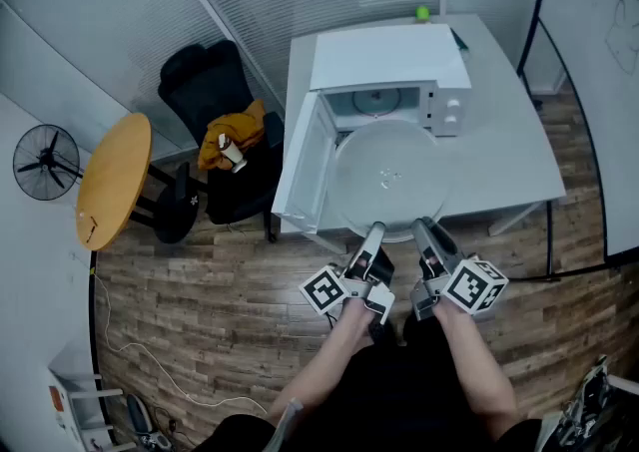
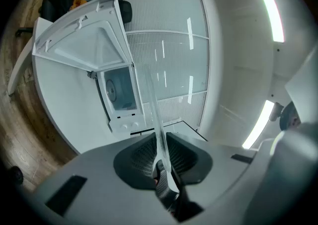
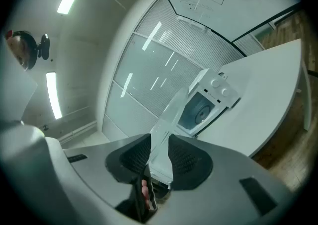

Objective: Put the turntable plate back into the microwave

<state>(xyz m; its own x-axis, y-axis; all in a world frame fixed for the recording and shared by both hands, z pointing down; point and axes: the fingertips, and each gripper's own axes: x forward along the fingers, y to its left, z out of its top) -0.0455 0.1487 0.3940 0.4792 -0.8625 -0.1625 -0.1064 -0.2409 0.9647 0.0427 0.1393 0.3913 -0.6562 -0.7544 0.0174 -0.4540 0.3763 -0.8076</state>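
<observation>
A clear glass turntable plate [image 1: 389,179] is held over the front of the white table [image 1: 504,146], just before the white microwave [image 1: 384,59], whose door [image 1: 303,159] hangs open to the left. My left gripper [image 1: 374,232] is shut on the plate's near rim, and my right gripper [image 1: 423,227] grips the rim beside it. In the left gripper view the plate [image 2: 151,105] runs edge-on out of the jaws toward the microwave's cavity [image 2: 119,92]. In the right gripper view the plate [image 3: 171,112] fills the gap between the pads, with the microwave [image 3: 204,106] beyond.
A black office chair [image 1: 215,91] with an orange garment stands left of the open door. Further left are a round wooden table [image 1: 113,179] and a floor fan [image 1: 45,163]. A green ball [image 1: 422,13] lies on the table behind the microwave. A whiteboard is at the right.
</observation>
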